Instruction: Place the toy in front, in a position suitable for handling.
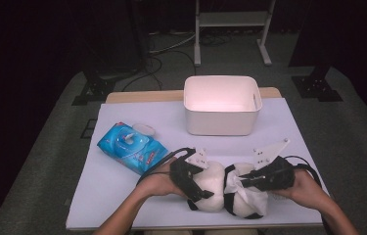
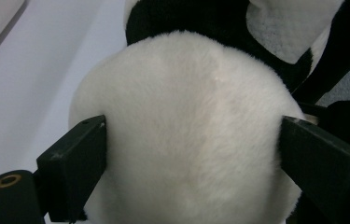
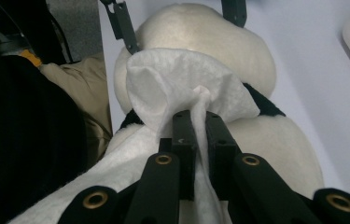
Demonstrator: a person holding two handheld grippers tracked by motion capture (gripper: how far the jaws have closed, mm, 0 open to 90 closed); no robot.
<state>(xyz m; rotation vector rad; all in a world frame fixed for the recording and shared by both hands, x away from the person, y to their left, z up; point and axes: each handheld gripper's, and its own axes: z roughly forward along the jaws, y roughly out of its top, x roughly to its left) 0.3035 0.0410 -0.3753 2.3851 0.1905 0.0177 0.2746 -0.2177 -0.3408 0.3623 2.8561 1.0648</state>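
Wiping under way at lower centre of the tabletop [image 1: 122, 196]: left gripper [image 1: 201, 182] clamps the panda plush [image 1: 210, 183], right gripper [image 1: 243, 182] pinches a wet wipe [image 3: 182, 79] against it, most fur unwiped.

Bright overhead light on the table [image 1: 122, 196], dark surroundings, soft focus.

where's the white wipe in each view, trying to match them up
High view: the white wipe lies low and right of centre, pinched by the right gripper over the panda plush.
Left gripper view: a quilted white patch at the top right edge, likely the wipe.
Right gripper view: centre, bunched between the jaws.
Shared landmark: the panda plush.
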